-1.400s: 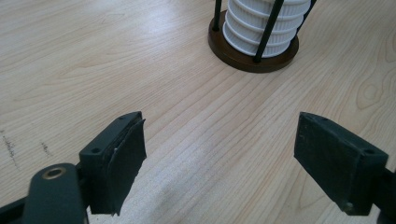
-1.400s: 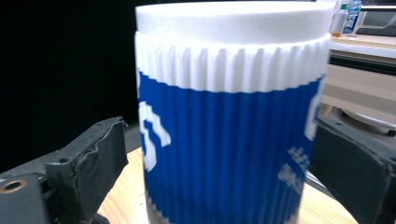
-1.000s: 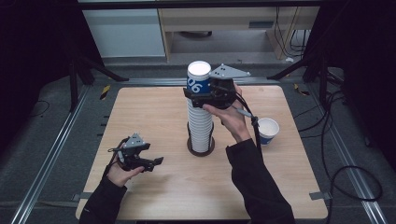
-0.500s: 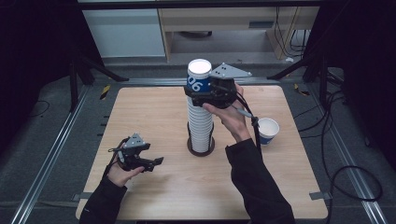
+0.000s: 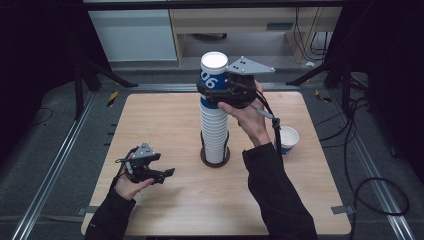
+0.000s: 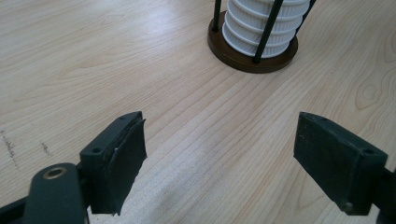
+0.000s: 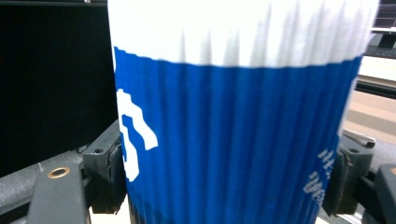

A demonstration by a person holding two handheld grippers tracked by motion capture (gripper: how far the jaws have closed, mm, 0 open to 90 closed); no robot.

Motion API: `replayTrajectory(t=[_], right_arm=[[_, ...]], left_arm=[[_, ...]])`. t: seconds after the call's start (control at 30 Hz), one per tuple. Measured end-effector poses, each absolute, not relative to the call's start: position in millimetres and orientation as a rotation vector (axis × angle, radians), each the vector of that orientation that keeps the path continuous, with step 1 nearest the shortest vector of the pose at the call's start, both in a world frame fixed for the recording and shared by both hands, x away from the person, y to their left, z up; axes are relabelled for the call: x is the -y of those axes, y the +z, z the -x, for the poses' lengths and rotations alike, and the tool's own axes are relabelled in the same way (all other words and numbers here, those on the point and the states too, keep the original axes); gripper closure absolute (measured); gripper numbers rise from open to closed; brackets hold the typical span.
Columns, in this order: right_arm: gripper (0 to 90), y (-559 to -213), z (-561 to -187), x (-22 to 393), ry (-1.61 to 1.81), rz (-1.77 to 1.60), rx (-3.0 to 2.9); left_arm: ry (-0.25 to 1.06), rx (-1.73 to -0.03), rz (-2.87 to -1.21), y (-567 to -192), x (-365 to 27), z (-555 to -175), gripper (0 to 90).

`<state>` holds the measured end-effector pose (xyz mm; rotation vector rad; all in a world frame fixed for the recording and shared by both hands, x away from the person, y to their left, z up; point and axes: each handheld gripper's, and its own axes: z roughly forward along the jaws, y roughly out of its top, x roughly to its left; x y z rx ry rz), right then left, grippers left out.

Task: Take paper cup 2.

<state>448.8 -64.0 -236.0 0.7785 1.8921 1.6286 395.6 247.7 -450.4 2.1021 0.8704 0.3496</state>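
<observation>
Bright overhead light on the wooden table (image 5: pixel 170 125), surroundings falling to black from nine o'clock round to three. Soft shadows pool beneath the forearms. In the right gripper view the blue cup (image 7: pixel 233 130) sits close and soft-focused; the left gripper view is sharp, mild sheen.

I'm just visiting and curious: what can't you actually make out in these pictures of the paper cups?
- Printing on the top cup: right gripper view, too close, cut off by the edges.
- How many cups are in the stack: high view, rims too small to count.
- Whether the top cup has cleared the stack: high view, the right gripper covers the joint.
- Inside of the lone cup: high view, too small; the cable crosses it.
- Stack's top: left gripper view, cut off above the holder base.
</observation>
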Motion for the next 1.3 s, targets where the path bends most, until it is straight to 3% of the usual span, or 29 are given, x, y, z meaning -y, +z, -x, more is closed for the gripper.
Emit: replayTrajectory(t=[0.73, 1.3], right_arm=[[20.6, -197, -433, 78, 1.639, -0.715, -1.817], [20.7, -217, -403, 132, 1.540, -0.734, -1.829]], left_arm=[[0.357, -0.872, -2.095, -449, -249, -395, 16.4], [0.361, -0.864, -2.099, -448, -248, -394, 16.8]])
